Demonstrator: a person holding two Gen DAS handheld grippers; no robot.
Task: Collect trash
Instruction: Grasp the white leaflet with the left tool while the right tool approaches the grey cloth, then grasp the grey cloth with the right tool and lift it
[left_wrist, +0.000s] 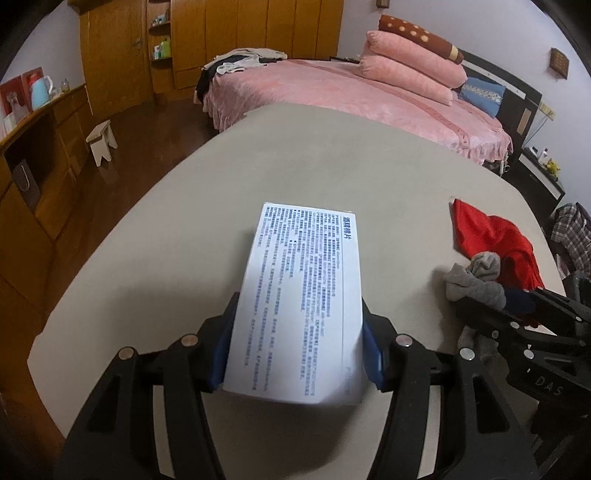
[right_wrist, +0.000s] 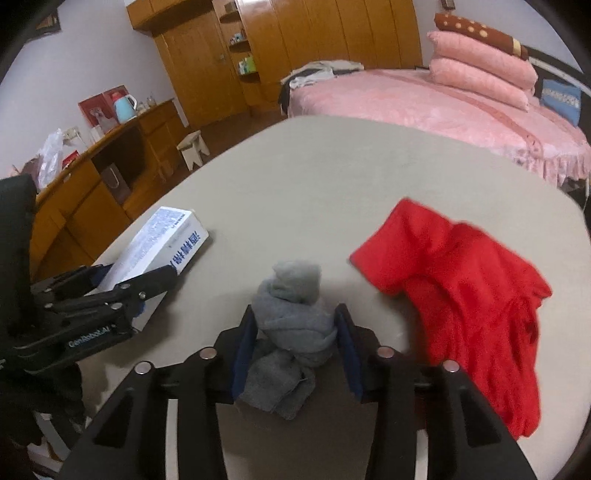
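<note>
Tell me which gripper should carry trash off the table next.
Left. The left gripper is already shut on the white box, the only trash-like item. The right gripper straddles a grey sock, which looks like laundry.

left tongs (left_wrist: 297, 347): black, blue pads, silver pins | right tongs (right_wrist: 295, 354): same build

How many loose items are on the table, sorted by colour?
White: 1, the box in the left gripper
Grey: 1, the sock between the right gripper fingers
Red: 1, the cloth
Total: 3
</note>
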